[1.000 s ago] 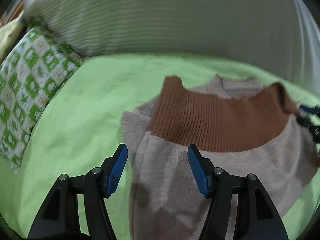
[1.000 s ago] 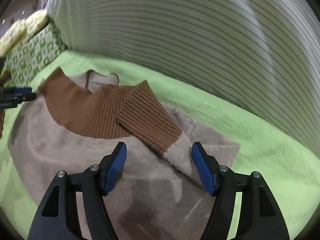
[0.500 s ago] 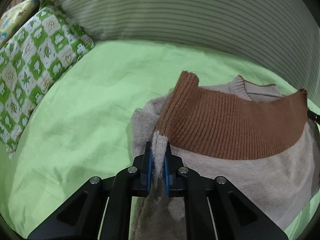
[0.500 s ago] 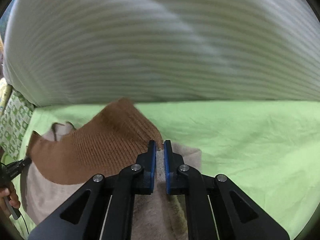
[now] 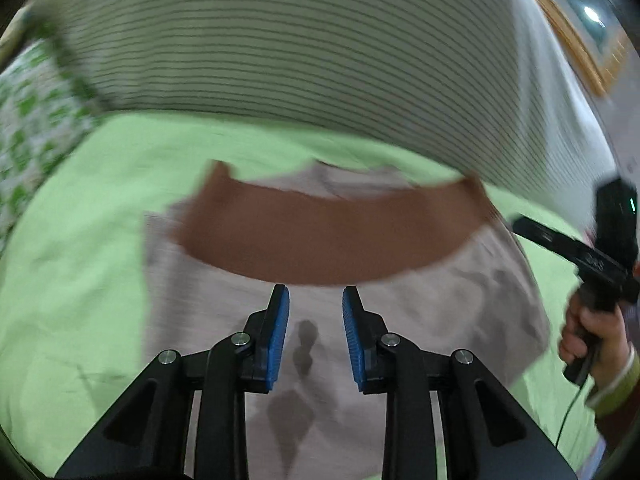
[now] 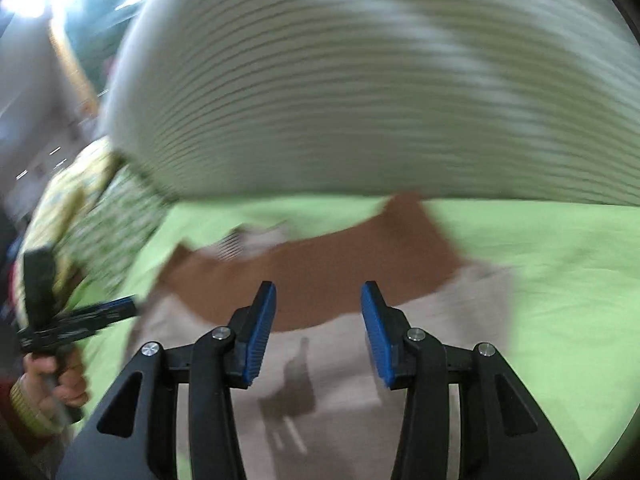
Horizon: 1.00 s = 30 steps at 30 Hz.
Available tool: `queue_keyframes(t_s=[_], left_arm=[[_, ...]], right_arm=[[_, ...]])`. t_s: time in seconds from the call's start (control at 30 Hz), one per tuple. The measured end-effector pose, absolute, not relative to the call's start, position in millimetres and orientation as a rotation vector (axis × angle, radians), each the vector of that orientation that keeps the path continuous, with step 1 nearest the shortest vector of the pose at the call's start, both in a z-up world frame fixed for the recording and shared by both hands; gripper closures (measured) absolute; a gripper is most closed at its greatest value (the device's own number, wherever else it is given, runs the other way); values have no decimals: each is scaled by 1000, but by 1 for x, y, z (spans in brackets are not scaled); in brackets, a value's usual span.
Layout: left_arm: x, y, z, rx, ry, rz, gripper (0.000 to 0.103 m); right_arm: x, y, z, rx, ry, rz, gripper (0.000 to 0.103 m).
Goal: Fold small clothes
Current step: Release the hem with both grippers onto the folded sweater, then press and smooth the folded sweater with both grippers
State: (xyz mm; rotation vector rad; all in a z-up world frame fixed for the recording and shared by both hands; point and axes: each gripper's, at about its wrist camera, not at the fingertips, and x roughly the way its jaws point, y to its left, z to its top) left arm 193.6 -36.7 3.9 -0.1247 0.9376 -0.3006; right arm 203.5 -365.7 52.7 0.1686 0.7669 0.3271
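Pillow (image 5: 28,120), green-checked, at bed's left edge, clear of the work. Left hand-held gripper (image 5: 316,332): jaws parted, empty, hovering above sweater (image 5: 360,320), free for the next grasp. Sweater: beige, flat on green sheet (image 5: 80,240), brown hem band (image 5: 320,236) doubled up toward the collar, a fold apparently laid. Right hand-held gripper (image 6: 318,332): parted, empty, over the same cloth.
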Motion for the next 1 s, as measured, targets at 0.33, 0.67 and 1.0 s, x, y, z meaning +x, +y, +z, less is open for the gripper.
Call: queue_keyframes(t_s=[0.33,0.67,1.0], left_arm=[[145,-20,-22,-282,1024,-245,68],[179,-64,-20,-159,977,-450,52],[263,-41,-58,-138,1003,-216,86]], right_arm=[[230,-293,26,86,885,580,57],[215,-256,-26,-133,1052,701,57],[252,-339,-19,30,892,286,93]])
